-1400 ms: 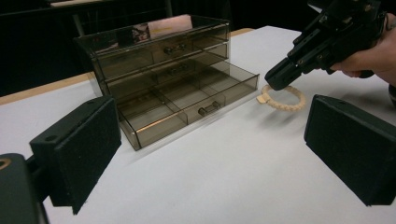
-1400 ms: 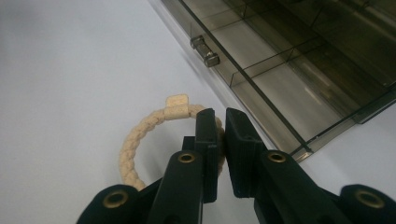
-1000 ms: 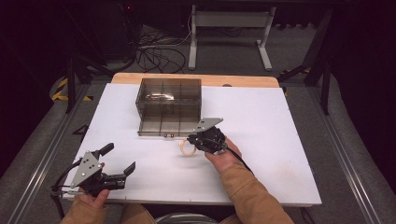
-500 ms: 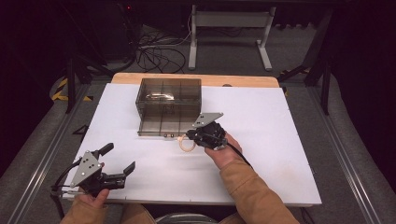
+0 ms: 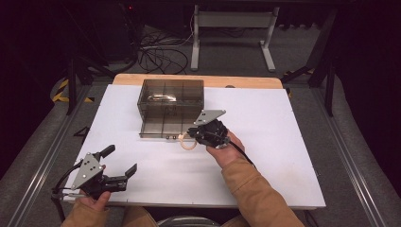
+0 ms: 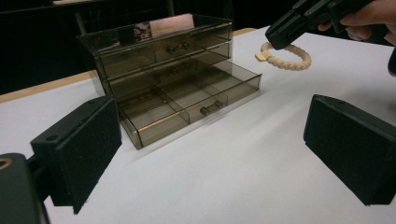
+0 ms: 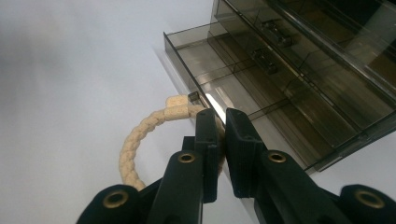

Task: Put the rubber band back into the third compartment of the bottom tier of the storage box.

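Note:
A cream braided rope bracelet point(image 7: 133, 140) hangs from my right gripper point(image 7: 222, 116), whose jaws are shut on its rim. In the high view the right gripper point(image 5: 193, 135) holds the bracelet point(image 5: 189, 144) right at the front edge of the pulled-out bottom drawer point(image 5: 163, 128) of a smoky clear drawer box point(image 5: 172, 94). The left gripper view looks at that box point(image 6: 163, 51), its open drawer point(image 6: 201, 100), the bracelet point(image 6: 287, 61) and the right gripper point(image 6: 282, 37) above the table. My left gripper point(image 5: 121, 159) rests open near the table's front left corner, with nothing between its pads point(image 6: 77, 149).
The white table top point(image 5: 283, 142) has free room right of the box and across the front. The open drawer is split into compartments point(image 7: 243, 93). A pale object lies on top of the box point(image 5: 161, 98). Cables and a stand's legs lie on the floor beyond the table.
My right gripper has carried the bracelet a little farther toward the open drawer. The left gripper has stayed where it was.

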The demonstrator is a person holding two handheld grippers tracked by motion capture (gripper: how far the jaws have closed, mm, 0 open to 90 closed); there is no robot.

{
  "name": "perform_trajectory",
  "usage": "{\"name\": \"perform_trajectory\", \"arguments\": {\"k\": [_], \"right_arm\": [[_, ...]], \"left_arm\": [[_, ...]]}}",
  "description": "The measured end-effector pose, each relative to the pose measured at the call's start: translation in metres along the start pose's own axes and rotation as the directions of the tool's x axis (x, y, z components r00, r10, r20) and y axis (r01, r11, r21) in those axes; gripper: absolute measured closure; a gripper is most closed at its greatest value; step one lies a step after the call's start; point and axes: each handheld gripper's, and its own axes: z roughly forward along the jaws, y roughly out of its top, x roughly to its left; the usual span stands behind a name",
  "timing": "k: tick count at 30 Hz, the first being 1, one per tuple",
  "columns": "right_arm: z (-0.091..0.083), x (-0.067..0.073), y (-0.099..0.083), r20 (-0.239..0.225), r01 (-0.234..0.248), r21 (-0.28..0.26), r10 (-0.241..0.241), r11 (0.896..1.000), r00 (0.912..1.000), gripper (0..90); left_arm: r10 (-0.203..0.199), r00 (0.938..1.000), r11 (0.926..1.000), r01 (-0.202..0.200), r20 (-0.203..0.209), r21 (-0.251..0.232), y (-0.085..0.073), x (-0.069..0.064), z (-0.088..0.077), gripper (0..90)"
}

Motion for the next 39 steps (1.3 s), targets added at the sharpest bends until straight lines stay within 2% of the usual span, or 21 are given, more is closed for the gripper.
{"name": "perform_trajectory", "arguments": {"k": [13,28,39], "right_arm": [[0.003,-0.008,0.005,0.002,-0.006,0.0,0.006,1.0,1.0,84.1],[0.014,-0.027,0.014,0.058,-0.025,0.014,0.024,1.0,0.998,84.0],[0.028,-0.043,0.007,0.096,-0.068,0.021,0.066,0.997,0.9932,83.8]], "left_arm": [[-0.001,1.0,1.0,0.001,0.0,0.0,0.0,0.0,0.0,4.9],[0.002,1.0,1.0,-0.002,0.003,0.002,0.0,0.0,0.0,4.9],[-0.001,1.0,1.0,0.001,0.001,0.002,0.0,0.0,0.001,4.9]]}}
